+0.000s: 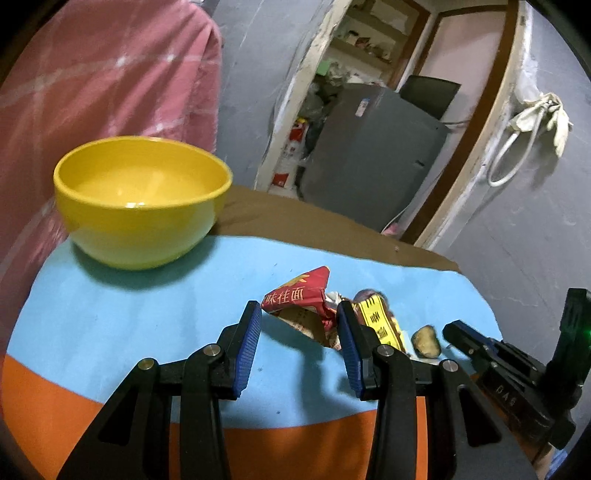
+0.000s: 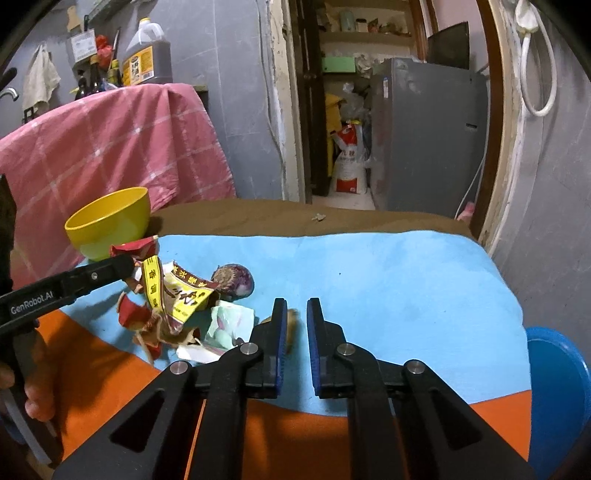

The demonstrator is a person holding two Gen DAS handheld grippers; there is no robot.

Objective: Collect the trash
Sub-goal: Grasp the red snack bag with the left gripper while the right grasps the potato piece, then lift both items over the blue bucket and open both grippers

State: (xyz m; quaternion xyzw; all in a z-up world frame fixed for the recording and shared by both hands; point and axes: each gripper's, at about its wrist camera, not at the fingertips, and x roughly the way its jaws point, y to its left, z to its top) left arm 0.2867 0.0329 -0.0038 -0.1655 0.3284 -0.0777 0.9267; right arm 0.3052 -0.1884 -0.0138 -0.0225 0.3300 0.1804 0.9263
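Hovering just before the yellow bowl, the left gripper stands partly open and holds nothing; the red wrapper lies straight ahead between its tips, long axis across them. The right gripper, nearly shut and empty, waits farther from the bowl, beside a brown scrap.

Grey walls. Ahead, open doorway with brown wooden frame; grey refrigerator and cluttered shelves beyond. Pink checked cloth draped ahead-left.
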